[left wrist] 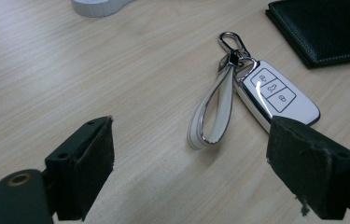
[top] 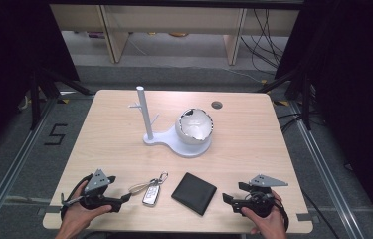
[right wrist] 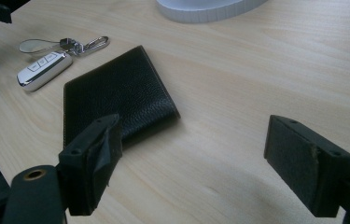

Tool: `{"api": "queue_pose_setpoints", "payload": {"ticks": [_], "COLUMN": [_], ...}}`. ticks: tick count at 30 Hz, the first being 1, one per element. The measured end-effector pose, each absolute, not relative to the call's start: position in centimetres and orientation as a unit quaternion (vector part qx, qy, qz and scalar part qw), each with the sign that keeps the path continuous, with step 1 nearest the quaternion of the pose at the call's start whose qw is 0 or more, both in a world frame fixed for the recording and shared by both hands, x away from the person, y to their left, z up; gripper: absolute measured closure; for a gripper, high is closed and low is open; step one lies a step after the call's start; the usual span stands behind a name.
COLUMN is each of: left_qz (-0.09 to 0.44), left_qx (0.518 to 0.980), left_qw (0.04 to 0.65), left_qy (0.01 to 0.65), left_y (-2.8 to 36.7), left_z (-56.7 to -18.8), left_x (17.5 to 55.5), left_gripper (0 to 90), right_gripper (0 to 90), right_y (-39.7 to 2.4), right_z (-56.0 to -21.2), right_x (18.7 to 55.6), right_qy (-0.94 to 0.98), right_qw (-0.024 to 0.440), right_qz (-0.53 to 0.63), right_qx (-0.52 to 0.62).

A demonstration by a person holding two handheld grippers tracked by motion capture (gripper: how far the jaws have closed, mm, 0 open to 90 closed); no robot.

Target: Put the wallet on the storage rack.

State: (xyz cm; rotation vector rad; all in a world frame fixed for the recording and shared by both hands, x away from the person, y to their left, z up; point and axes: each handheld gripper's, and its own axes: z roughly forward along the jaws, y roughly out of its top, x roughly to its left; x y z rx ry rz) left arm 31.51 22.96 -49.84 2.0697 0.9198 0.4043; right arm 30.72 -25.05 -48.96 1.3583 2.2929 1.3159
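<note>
A white car key fob (top: pixel 151 194) (left wrist: pixel 277 96) (right wrist: pixel 43 70) with a pale strap loop (left wrist: pixel 212 114) and a metal clip lies near the table's front edge. Right of it lies a black leather wallet (top: pixel 194 192) (right wrist: pixel 116 93) (left wrist: pixel 324 25). My left gripper (top: pixel 120 201) (left wrist: pixel 189 177) rests on the table left of the fob, open, jaws pointing at the strap with nothing between them. My right gripper (top: pixel 230 201) (right wrist: pixel 193 170) rests right of the wallet, open and empty, jaws aimed toward the wallet's corner.
A white stand (top: pixel 184 145) with an upright post (top: pixel 144 112) and small pegs sits mid-table, a white bowl-like dish (top: pixel 194 126) on its base. A round cable hole (top: pixel 217 104) lies at the back. Bare wood (top: pixel 253 144) surrounds the stand.
</note>
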Motion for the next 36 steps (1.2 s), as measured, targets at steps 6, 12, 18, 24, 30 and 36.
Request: {"api": "queue_pose_setpoints", "payload": {"ticks": [6,12,18,24,30,36], "left_qz": [0.159,0.145,0.148,0.141,0.126,0.103], "left_qx": [0.822,0.83,0.854,0.874,0.893,0.903], "left_qw": [0.416,0.432,0.417,0.401,0.379,0.363], "left_qy": [0.356,0.322,0.274,0.236,0.208,0.205], "left_y": [22.3,20.4,18.2,15.2,12.3,10.3], "left_z": [-49.7,-48.7,-48.0,-47.4,-47.1,-47.7], "left_x": [31.4,31.8,32.3,33.9,35.2,35.9], "left_gripper": [19.2,32.9,49.6,67.6,80.0,85.1], "right_gripper": [20.4,21.3,21.1,22.8,23.0,23.5], "right_y": [-25.0,-24.9,-24.5,-23.8,-22.6,-22.3], "right_z": [-49.1,-49.1,-49.0,-49.1,-49.3,-49.5], "right_x": [30.7,30.7,30.4,30.2,29.7,29.7], "right_qy": [0.77,0.769,0.766,0.776,0.775,0.785], "right_qw": [0.082,0.076,0.05,0.039,0.01,0.009], "right_qz": [0.44,0.434,0.436,0.433,0.429,0.419], "right_qx": [0.455,0.463,0.471,0.457,0.463,0.455]}}
